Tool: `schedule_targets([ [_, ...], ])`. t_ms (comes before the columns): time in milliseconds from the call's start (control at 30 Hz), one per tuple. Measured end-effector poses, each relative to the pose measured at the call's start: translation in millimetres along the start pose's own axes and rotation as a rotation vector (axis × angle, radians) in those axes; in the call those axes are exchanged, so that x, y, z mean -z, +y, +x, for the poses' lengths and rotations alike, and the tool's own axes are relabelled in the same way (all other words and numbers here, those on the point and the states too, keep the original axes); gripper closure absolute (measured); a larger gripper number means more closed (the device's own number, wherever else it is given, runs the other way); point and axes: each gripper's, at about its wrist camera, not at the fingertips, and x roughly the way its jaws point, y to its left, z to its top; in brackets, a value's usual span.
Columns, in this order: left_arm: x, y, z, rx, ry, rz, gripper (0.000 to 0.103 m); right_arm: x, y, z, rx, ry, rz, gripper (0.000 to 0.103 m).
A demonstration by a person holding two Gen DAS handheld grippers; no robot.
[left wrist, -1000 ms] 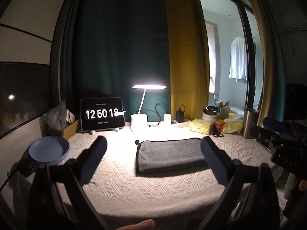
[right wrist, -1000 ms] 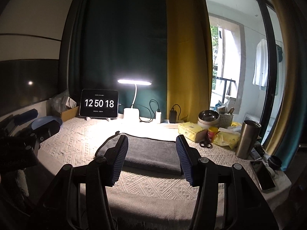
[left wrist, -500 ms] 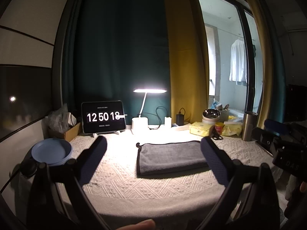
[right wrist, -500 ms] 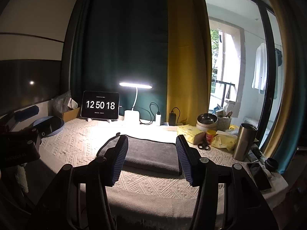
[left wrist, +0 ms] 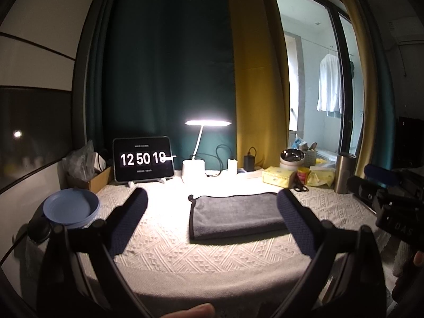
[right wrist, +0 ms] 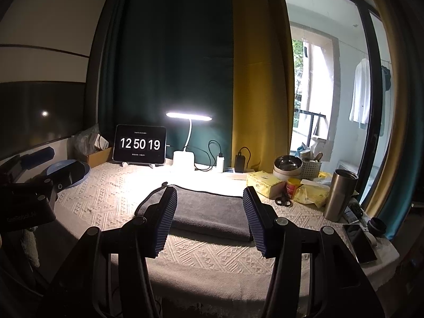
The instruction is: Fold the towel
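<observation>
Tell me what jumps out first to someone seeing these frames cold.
The lit desk lamp at the back of the table, glaring over the white textured tablecloth. Left of it, the tablet clock reads 12 50 19. Mid-table lies the grey towel, already folded into a rectangle, with the left gripper and right gripper both open, held short of it.

Black grippers' fingers [right wrist: 164, 222] wear ribbed blue pads.

dark green curtain [left wrist: 164, 66]; yellow curtain [left wrist: 254, 79]; window [right wrist: 326, 84] daylit; desk lamp [left wrist: 208, 123] on
</observation>
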Motion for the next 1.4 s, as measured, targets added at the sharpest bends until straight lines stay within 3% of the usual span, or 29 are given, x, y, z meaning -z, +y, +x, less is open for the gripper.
schedule_targets([
  [1400, 2.4, -1.5, 2.6, -0.001, 0.004, 0.000, 0.004, -0.4, 0.2, -0.3, 0.000, 0.001, 0.002, 0.048],
])
